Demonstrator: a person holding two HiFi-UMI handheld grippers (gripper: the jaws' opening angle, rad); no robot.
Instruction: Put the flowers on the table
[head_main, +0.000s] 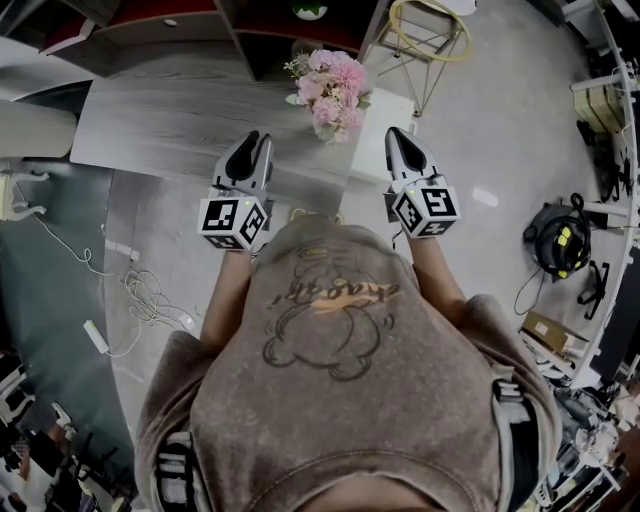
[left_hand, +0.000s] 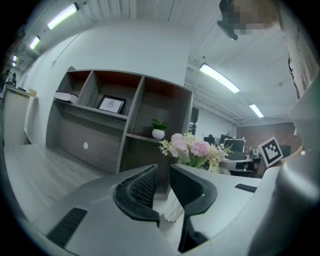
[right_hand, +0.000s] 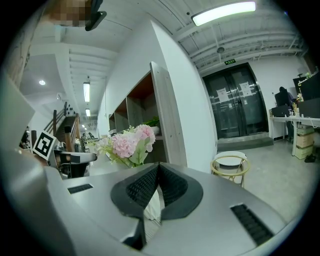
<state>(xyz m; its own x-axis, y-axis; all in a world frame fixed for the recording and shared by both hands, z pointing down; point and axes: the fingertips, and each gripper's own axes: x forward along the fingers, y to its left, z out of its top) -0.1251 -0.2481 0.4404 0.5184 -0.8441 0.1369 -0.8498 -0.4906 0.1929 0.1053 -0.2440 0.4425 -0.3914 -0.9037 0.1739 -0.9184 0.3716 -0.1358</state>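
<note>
Pink and cream flowers (head_main: 330, 88), soft and rounded with green leaves, stand in a pale ribbed vase (left_hand: 172, 210) at the far right corner of the grey wood-grain table (head_main: 170, 125), just before a grey shelf unit (left_hand: 120, 115). Both forearms reach forward, level and parallel, on either side of the bouquet. The left gripper (head_main: 254, 142) shows ridged black pads set slightly apart, with nothing between them. The right gripper (head_main: 398, 138) has its pads meeting at the tips and holds nothing.
</note>
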